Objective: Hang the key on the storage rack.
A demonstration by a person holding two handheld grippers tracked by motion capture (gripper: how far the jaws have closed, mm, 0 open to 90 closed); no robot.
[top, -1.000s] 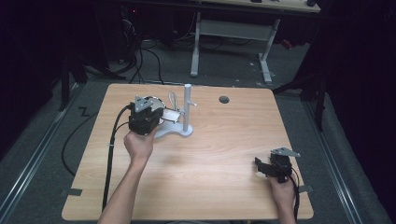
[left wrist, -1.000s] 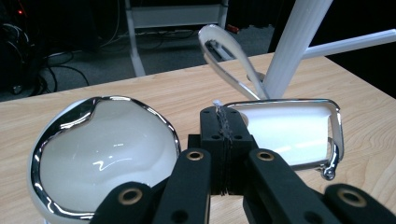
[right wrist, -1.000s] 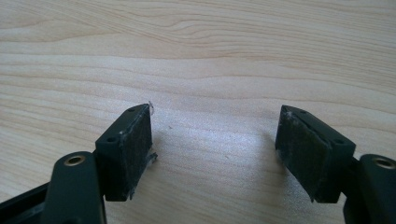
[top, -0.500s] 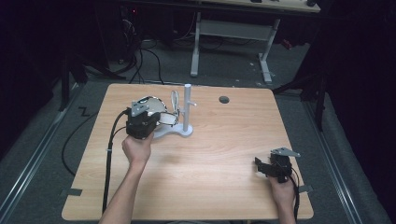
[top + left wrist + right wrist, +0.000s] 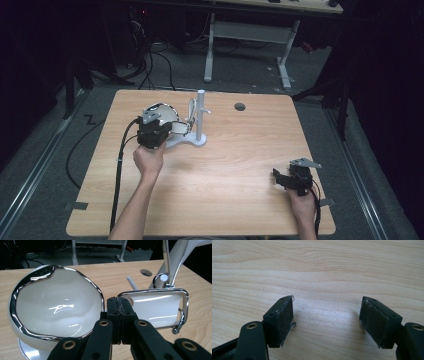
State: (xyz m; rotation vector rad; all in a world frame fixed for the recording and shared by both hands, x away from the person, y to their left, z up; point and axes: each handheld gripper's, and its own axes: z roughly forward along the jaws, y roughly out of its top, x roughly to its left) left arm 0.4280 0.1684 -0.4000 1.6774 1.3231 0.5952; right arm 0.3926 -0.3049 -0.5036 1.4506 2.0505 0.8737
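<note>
Chrome-rimmed and white, a round dish (image 5: 56, 312) and a rectangular tray (image 5: 156, 308) hang side by side on a white stand (image 5: 200, 120) toward the far left of my wooden table (image 5: 225, 170). In the left gripper view my left gripper (image 5: 119, 307) has its jaws pressed together, with their tips between the two pieces, at the corner of the tray's chrome frame; I cannot tell whether the wire is pinched there or merely touched. From the high view I see the left gripper (image 5: 175, 129) level with the stand's post, my left hand (image 5: 148, 162) behind it. My right gripper (image 5: 327, 315) rests low over bare wood near the table's near right corner, its jaws spread wide with nothing between the pads (image 5: 287, 320). The right gripper (image 5: 280, 180) sits well apart from the stand, held by my right hand (image 5: 303, 205).
</note>
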